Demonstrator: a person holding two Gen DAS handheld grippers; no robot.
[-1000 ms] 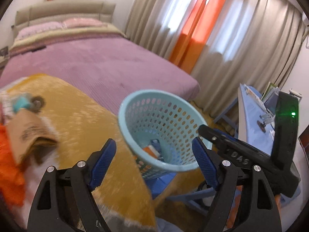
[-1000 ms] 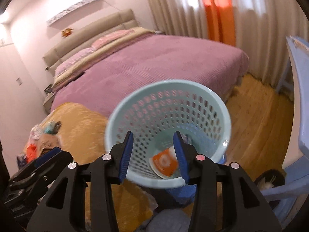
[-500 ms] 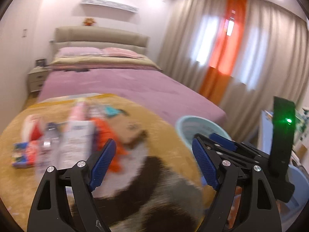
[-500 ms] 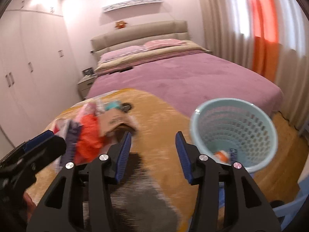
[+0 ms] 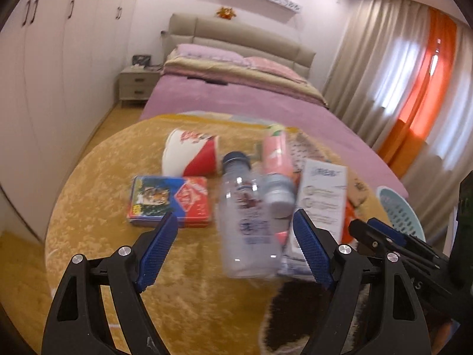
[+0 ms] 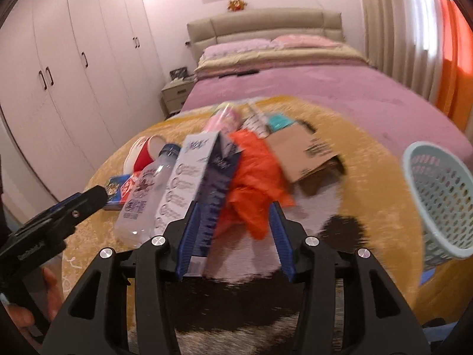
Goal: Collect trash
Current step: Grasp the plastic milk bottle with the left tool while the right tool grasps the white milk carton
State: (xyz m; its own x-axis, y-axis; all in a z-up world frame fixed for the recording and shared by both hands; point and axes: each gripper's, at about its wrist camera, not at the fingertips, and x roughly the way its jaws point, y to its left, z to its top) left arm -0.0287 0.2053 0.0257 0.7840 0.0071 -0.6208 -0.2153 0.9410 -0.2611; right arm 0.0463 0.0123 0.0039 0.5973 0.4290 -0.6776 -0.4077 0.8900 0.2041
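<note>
Most trash is uncollected: clear plastic bottle (image 5: 248, 219), white carton box (image 5: 323, 198), orange plastic bag (image 6: 254, 177) etc. lie mid-rug, pale-blue perforated plastic basket (image 6: 440, 195) at 3 o'clock, contents unseen. Left gripper (image 5: 236, 254) is wide apart, closing slightly, empty; right gripper (image 6: 233, 236) is half-open w/ nothing pinched.

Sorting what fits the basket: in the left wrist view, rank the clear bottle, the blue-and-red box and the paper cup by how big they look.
1. clear bottle, though it lies nearest the camera, which inflates it.
2 and 3. blue-and-red box and paper cup look alike; unranked.
</note>
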